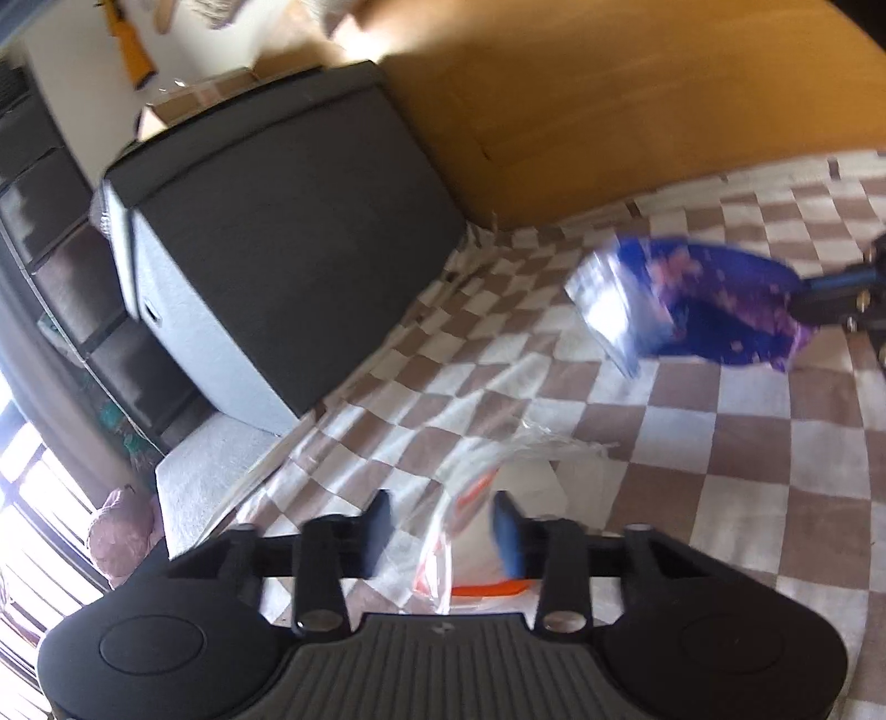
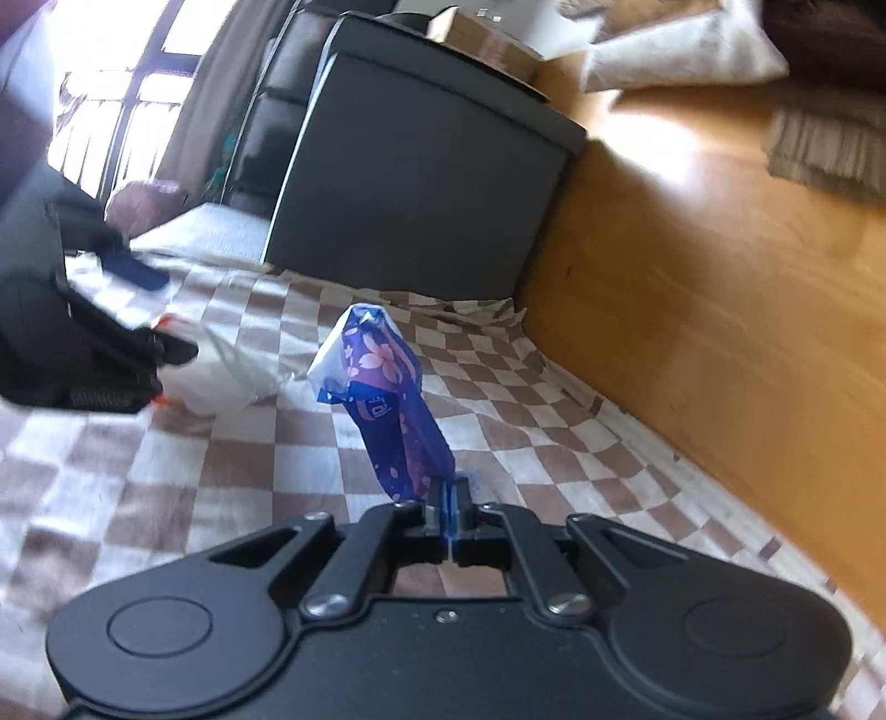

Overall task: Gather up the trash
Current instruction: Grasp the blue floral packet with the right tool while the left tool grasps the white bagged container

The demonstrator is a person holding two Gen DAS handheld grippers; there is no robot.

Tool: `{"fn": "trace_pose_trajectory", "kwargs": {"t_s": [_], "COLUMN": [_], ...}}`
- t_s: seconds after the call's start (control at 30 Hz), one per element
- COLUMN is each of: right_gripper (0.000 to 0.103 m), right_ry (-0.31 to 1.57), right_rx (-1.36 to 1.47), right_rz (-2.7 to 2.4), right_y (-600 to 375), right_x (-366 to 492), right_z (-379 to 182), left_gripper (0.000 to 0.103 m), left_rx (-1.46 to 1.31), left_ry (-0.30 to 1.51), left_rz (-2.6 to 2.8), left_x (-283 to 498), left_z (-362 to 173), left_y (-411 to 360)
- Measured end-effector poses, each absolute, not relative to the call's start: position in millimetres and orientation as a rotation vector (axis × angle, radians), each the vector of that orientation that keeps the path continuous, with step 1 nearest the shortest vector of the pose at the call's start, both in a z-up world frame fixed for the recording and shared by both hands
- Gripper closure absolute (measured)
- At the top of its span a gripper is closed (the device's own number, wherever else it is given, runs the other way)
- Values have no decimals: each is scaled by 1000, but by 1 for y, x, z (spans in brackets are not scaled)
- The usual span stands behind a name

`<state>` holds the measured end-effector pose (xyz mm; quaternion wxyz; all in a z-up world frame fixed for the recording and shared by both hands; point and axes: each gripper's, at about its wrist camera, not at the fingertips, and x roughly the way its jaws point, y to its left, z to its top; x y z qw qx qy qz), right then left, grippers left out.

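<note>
My right gripper (image 2: 449,498) is shut on a purple-blue wrapper (image 2: 387,399) with pink flower print and holds it up above the checkered rug (image 2: 221,471). The same wrapper (image 1: 692,299) shows blurred at the right of the left wrist view. My left gripper (image 1: 443,534) is open, with a clear plastic bag (image 1: 470,498) with orange trim between its fingers, low over the rug (image 1: 720,443). In the right wrist view the left gripper (image 2: 160,332) is at the left, at the mouth of the white-looking bag (image 2: 221,382).
A dark grey box-shaped ottoman (image 1: 277,221) stands at the rug's far edge, also in the right wrist view (image 2: 421,166). Wooden floor (image 2: 720,277) lies beyond the rug. Dark shelving (image 1: 66,249) and a bright window (image 2: 111,99) are behind. Cushions (image 2: 681,50) lie on the floor.
</note>
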<state>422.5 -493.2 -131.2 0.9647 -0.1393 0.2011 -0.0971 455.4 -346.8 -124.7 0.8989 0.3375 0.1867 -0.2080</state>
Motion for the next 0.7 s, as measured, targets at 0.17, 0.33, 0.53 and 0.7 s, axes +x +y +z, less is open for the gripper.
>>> {"fn": "trace_pose_trajectory", "kwargs": {"t_s": [0.17,0.33,0.53,0.7], "right_gripper": [102,103,103,103], "right_ry": [375,330,309,304], "right_rx": [-167,-34,128,203], "right_rz": [-200,-204,-166,-122], "right_y": [-504,-515,-523,-518], "right_x": [418,413,407,403], "right_z": [-124,-116,-110,-107], "left_gripper": [94,96,97,97], "left_rx": [662,535,397,315], "left_ry": [448,430,401,390], "left_rz": [-411,-393,-391,-373], "left_x": [461,452,428,409], "left_z": [-124,-105,-81,-68], "left_y": [-346,-327,-305,-286]}}
